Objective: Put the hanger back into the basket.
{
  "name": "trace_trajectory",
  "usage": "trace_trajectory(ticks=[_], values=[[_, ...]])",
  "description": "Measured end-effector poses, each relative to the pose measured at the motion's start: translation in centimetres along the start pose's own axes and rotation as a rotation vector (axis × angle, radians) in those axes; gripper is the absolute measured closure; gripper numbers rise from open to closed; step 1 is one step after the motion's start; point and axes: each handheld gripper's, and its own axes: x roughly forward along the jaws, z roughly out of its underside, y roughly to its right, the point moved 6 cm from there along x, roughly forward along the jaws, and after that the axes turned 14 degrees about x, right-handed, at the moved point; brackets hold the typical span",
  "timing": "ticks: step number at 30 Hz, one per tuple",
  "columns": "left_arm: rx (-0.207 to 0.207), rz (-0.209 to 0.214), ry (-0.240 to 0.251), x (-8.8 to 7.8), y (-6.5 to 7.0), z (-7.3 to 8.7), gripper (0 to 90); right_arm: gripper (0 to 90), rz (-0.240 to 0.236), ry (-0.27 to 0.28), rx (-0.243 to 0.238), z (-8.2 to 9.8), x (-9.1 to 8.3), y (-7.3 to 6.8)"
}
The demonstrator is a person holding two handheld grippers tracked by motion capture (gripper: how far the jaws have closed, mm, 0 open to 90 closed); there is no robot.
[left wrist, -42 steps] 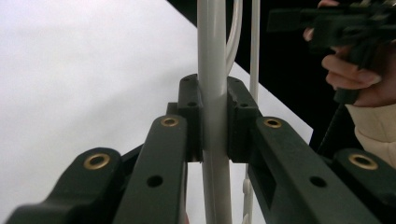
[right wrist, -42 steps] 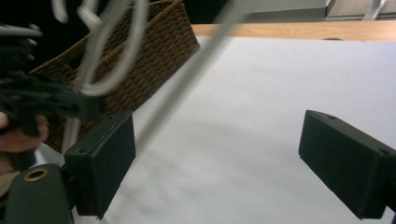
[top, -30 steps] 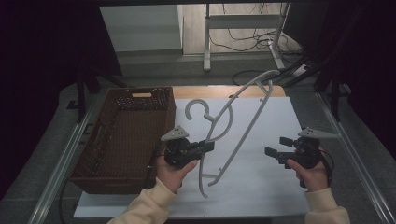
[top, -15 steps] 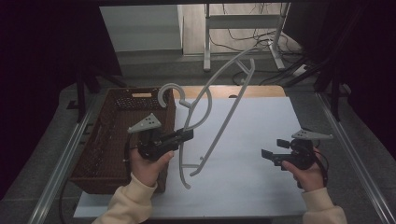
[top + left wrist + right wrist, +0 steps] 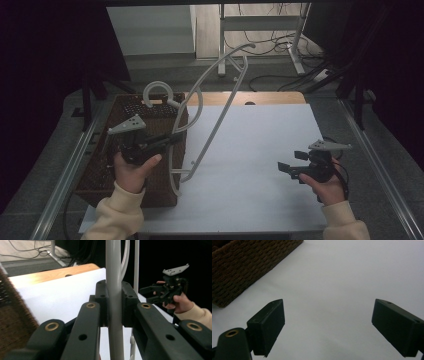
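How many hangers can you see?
1. The grey hanger is lifted up, gripped by the left gripper, over the edge of the brown basket. Inside the basket is hard to see.

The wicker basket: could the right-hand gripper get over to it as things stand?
Probably yes. The right gripper is open and holds nothing, with bare white table toward the basket. The hanger clamped in the left gripper partly crosses that path.

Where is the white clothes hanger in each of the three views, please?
High view: hanger left of centre, lifted and tilted beside the basket, held by the left tongs.
Left gripper view: its bar runs upright through the centre, clamped.
Right gripper view: not in it.
Shared landmark: the woven basket.
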Motion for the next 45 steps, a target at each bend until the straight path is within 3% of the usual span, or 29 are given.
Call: trace_trajectory(ticks=[10,18,26,35,42,45], values=[[-0.018,-0.039,-0.010,-1.8,-2.3,0.5,79.7,11.6,0.015,-0.010,-0.016,0.1,0.2,0.0],[-0.016,-0.112,-0.031,-4.9,-5.1,1.1,79.7,11.7,0.021,0.015,-0.010,-0.3,-0.7,-0.1],[0.005,-0.169,-0.054,-7.4,-8.7,1.5,79.7,11.7,0.024,-0.001,-0.007,-0.1,-0.3,0.1],[0.010,-0.202,-0.095,-8.3,-10.9,2.4,79.8,11.8,0.034,0.001,-0.006,-0.1,-0.3,0.1],[0.064,-0.229,-0.157,-8.6,-12.4,3.1,79.8,11.8,0.036,-0.002,-0.006,0.0,-0.3,0.3],[0.068,-0.233,-0.178,-8.7,-12.8,3.5,79.8,11.8,0.038,-0.001,-0.004,0.0,-0.3,0.4]])
